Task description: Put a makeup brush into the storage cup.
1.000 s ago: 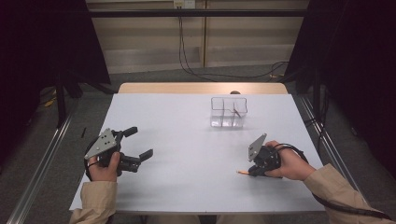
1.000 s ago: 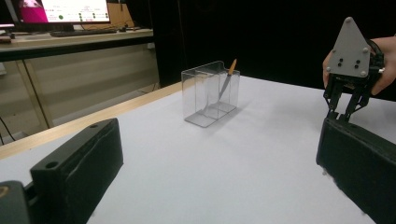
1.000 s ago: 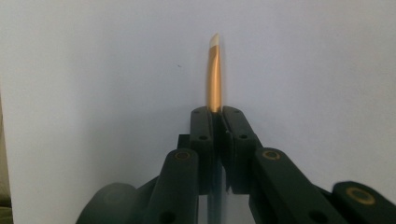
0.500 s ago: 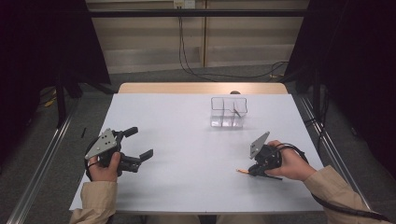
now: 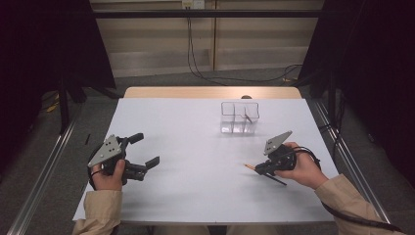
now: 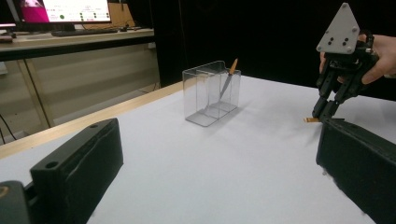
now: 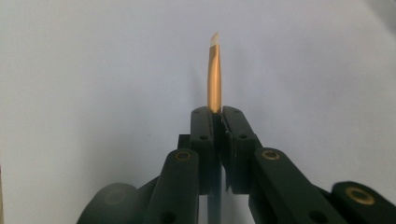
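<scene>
Right gripper: the right gripper (image 5: 260,170) is low over the white table (image 5: 195,147), and its jaws are closed tight on a thin brush (image 7: 214,74) with a gold collar and a pale tip.

Change: half a second ago this gripper stood a little higher and more tilted; now it has come down to the table and pinches the brush. The left one has not moved.

Brush place: it sticks out straight ahead of the jaws, with its dark handle running back under the hand; from the high view I cannot tell if it is already off the table or touching it.

Left gripper: the left gripper (image 5: 139,152) rests on its own side, jaws spread wide, holding nothing.

Box: a clear box (image 5: 239,118) with compartments stands beyond the right gripper, well apart, and another brush (image 6: 229,77) already leans inside it.

Meaning: I judge the pick is just made, so the next step is probably to lift this brush and carry it forward to the box.
</scene>
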Available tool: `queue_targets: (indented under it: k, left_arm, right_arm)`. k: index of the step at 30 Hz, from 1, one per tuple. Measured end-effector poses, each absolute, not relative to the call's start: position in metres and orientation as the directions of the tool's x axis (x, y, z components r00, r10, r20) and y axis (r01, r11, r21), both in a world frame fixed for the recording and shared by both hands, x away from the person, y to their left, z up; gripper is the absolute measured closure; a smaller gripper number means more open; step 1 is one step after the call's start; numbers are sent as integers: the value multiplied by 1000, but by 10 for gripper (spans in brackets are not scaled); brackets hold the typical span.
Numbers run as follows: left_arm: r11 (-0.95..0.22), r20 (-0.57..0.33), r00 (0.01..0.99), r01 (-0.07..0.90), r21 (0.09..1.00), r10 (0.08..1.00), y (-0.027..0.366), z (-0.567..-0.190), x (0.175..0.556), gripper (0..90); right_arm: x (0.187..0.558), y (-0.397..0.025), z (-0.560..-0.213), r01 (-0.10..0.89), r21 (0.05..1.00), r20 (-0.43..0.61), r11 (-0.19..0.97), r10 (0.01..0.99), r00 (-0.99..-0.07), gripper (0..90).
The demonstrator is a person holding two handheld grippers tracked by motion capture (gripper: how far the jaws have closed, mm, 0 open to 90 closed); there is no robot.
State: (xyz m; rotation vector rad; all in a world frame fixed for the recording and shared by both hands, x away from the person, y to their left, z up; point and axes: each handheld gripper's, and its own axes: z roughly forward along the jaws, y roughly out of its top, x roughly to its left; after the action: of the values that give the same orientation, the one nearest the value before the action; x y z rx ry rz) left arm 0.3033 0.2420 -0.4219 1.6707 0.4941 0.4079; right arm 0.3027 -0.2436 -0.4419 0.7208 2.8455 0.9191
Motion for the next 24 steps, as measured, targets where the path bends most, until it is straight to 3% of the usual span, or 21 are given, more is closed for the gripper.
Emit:
queue_targets:
  k: [13,24]
  left_arm:
    - [-127,-8,844,90,988,536,242,-422,304,4]
    - [-123,-12,844,92,988,536,242,-422,303,4]
  right_arm:
    - [303,-251,-431,421,744,91,518,546,-833,839]
    - [302,-252,-428,394,829,108,396,579,-808,839]
